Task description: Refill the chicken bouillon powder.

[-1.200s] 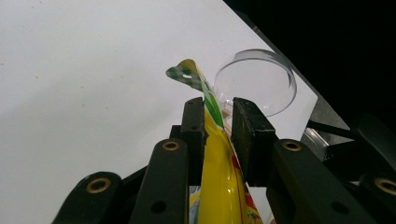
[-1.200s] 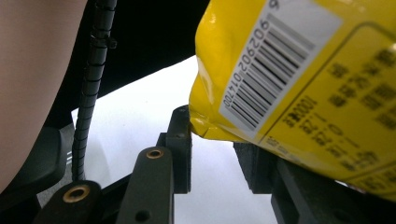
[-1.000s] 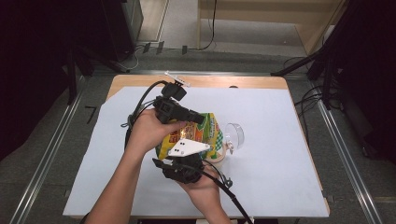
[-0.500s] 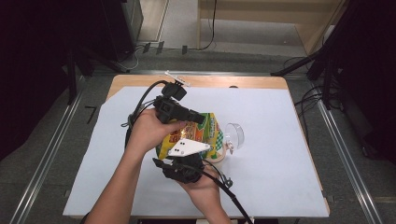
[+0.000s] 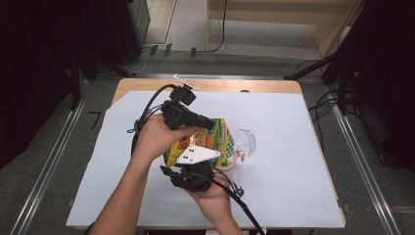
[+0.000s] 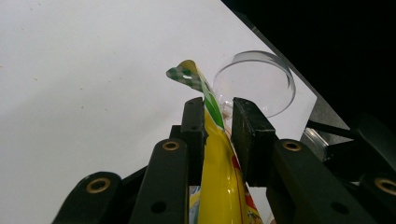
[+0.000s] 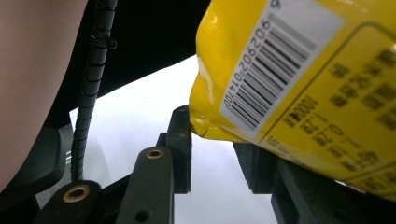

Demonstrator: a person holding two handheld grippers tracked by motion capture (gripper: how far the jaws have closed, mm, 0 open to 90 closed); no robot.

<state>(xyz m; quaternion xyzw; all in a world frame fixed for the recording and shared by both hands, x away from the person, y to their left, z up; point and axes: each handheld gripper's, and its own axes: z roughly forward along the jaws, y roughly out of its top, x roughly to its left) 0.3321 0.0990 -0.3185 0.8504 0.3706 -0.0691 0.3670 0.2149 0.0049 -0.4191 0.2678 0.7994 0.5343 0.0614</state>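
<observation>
**Q:** What has moved since a second ago?

**A:** Almost nothing. My two hands, the packet and the clear dish sit where they sat in the earlier high views.

**Q:** Start at your fingers. What are they doing?

**A:** My left gripper (image 6: 218,122) is closed down on the yellow snack bag (image 6: 223,172) — in the left gripper view the bag's thin edge runs up between the two black jaws, with only a sliver of room beside it, and its green-checked corner pokes out above the tips. My right gripper (image 7: 219,154) has its jaws standing apart. In the right gripper view the bag's lower corner, with a barcode (image 7: 266,70) on a white label, hangs over the gap and hides the right jaw's tip, so I cannot tell whether those jaws are actually gripping it.

**Q:** And farther out?

**A:** From the high view, my left hand (image 5: 154,139) comes over the bag from the left, and my right hand (image 5: 210,196) cups its gripper just beneath the bag, a grey three-cornered plate (image 5: 196,154) lying across the bag's front. The bag is raised near the middle of the table's white sheet (image 5: 293,147). Just beside it, to the right, sits a clear round dish (image 5: 245,142) — the left gripper view shows it right behind the jaw tips. Black cables (image 5: 147,110) trail off both grippers.
</observation>
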